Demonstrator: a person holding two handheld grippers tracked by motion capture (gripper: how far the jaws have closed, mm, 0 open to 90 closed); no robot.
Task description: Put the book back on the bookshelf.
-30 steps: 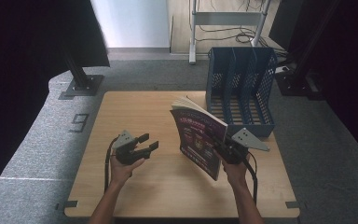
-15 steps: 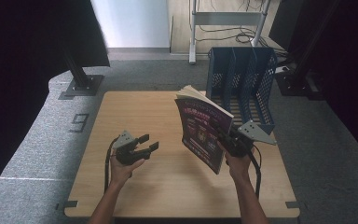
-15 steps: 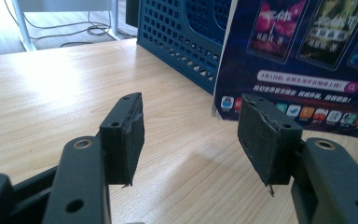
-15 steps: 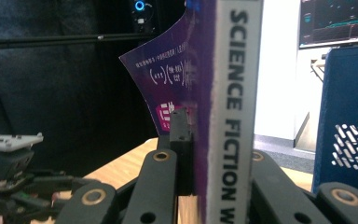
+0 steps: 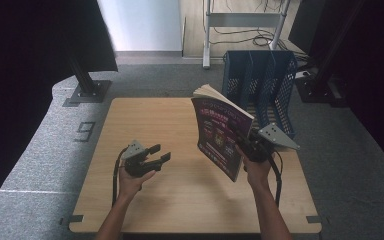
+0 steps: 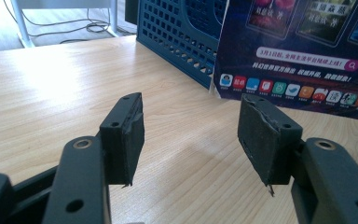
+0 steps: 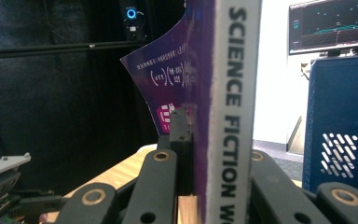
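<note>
We have the magazine (image 5: 219, 131) pinched at its spine in our right gripper (image 5: 246, 145), upright above the table (image 5: 145, 112). Filing it in the rack (image 5: 276, 85) remains; our left gripper (image 5: 156, 155) rests spread, empty.

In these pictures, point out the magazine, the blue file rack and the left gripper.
magazine (image 5: 219, 132), high view, on its purple front cover.
blue file rack (image 5: 278, 95), high view, on its mesh side wall.
left gripper (image 5: 159, 154), high view, midway between its two open jaw tips.
</note>
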